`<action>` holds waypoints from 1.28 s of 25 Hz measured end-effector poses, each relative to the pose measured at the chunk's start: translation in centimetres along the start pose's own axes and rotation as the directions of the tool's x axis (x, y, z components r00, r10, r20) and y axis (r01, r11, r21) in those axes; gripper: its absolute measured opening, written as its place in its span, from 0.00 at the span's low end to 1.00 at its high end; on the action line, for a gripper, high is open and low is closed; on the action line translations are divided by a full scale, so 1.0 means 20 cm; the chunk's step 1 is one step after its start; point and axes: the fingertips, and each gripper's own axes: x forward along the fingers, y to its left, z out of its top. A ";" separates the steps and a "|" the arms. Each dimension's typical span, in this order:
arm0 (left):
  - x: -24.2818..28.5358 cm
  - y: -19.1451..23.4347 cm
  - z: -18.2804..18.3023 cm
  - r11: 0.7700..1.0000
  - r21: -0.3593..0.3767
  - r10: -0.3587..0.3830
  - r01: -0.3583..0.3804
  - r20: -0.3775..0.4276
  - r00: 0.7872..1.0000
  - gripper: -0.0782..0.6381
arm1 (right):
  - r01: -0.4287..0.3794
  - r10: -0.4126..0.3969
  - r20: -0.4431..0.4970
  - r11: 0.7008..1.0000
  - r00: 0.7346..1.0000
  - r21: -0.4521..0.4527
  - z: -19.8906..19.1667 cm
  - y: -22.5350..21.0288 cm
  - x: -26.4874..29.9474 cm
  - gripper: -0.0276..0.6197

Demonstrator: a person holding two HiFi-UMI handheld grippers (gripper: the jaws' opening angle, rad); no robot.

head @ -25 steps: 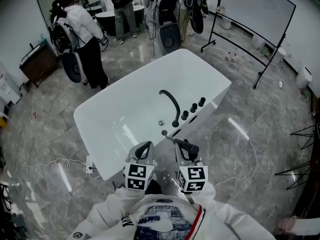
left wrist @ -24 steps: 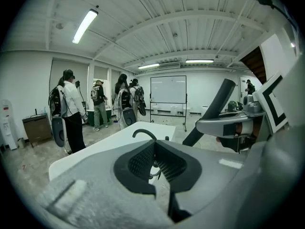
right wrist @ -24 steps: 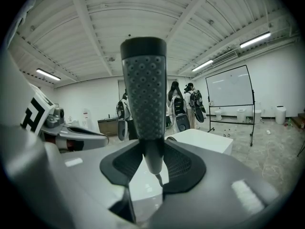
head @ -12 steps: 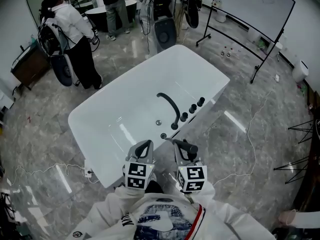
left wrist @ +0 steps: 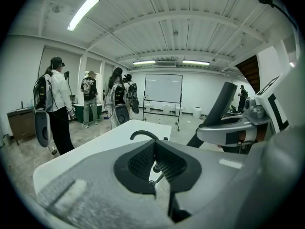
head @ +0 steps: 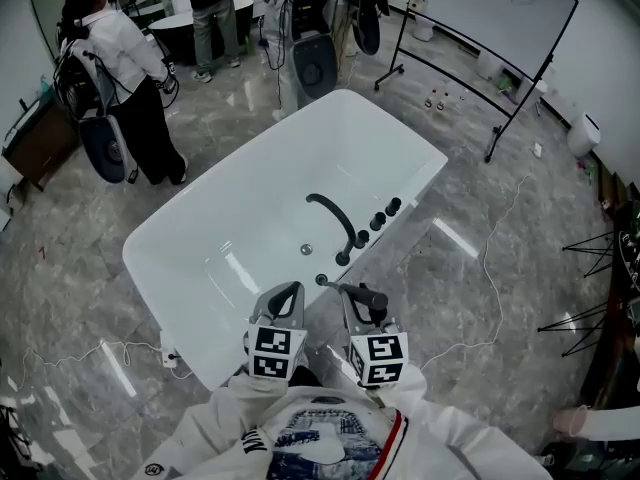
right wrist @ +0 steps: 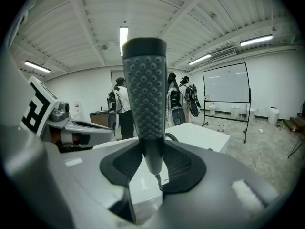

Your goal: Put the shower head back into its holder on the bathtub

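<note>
We grip the shower head [right wrist: 145,89] upright in the right tool [right wrist: 151,152], ready for its holder [head: 322,281] at ten o'clock. The left tool [left wrist: 153,149] is clenched, empty.

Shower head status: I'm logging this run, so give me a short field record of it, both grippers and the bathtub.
shower head: clamped between the right gripper's jaws, not yet back on the bathtub
right gripper: shut on the shower head
left gripper: jaws together, nothing held
bathtub: white, with a black faucet and knobs on its rim
background: people standing beyond the bathtub
</note>
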 end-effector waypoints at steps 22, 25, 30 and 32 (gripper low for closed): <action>0.13 0.22 0.04 0.999 -0.012 -0.041 0.041 0.015 0.999 0.11 | 0.023 -0.025 -0.046 0.999 0.999 -0.043 0.10 0.09 0.27 0.26; 0.13 0.25 0.03 1.000 -0.021 -0.019 0.019 0.004 1.000 0.11 | -0.001 -0.002 -0.060 0.999 0.998 -0.050 0.09 0.09 0.31 0.26; 0.20 0.26 0.02 0.999 -0.043 0.025 -0.026 -0.020 0.999 0.11 | -0.072 0.066 -0.080 0.995 0.995 -0.075 0.10 0.05 0.40 0.26; 0.24 0.26 0.01 0.997 -0.056 0.047 -0.049 -0.029 0.998 0.11 | -0.104 0.096 -0.092 0.991 0.991 -0.087 0.10 0.03 0.44 0.26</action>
